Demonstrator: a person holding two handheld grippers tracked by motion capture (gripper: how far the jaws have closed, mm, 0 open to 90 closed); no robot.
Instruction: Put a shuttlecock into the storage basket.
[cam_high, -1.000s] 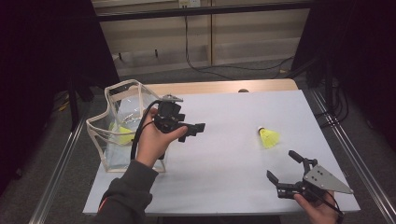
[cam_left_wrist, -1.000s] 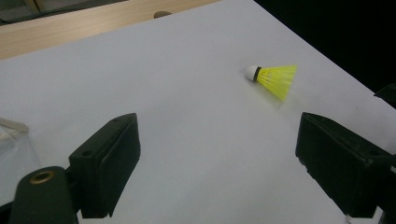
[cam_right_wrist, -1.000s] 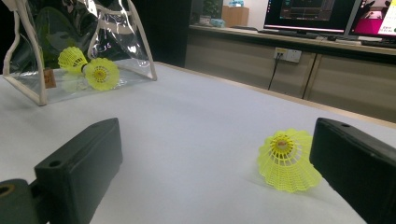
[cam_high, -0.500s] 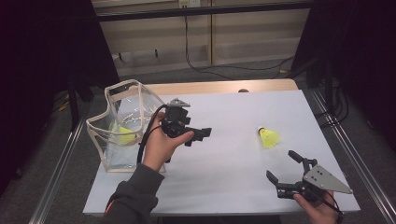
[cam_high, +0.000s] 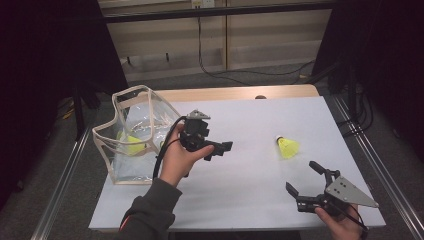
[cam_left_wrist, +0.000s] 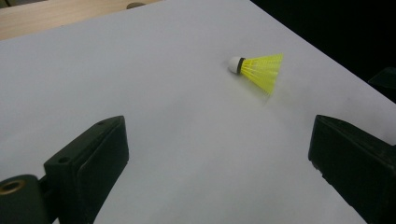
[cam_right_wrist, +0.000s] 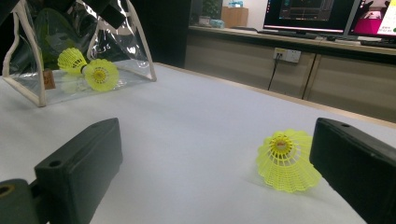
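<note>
A yellow shuttlecock (cam_high: 287, 146) with a white cork lies on its side on the white table, right of centre. My left gripper (cam_high: 219, 150) hovers mid-table, just right of the clear bag (cam_high: 131, 136), and points toward that shuttlecock (cam_left_wrist: 257, 70). Its jaws have just been opening further and stand open with nothing between them (cam_left_wrist: 219, 154). My right gripper (cam_high: 302, 176) rests near the front right edge, open and empty, with the shuttlecock (cam_right_wrist: 287, 161) just ahead by its right jaw. The clear bag (cam_right_wrist: 79, 51) holds two yellow shuttlecocks (cam_right_wrist: 100, 73).
The bag stands open-topped at the table's left side (cam_high: 115, 170). A wooden strip (cam_high: 235, 93) runs along the far edge. Metal rails (cam_high: 367, 150) flank the table. Cabinets and lit monitors (cam_right_wrist: 322, 14) stand beyond the table.
My left hand has moved right, away from the bag, and sunk a little toward the table, with its jaws wider apart. The right gripper and the loose shuttlecock have stayed put.
</note>
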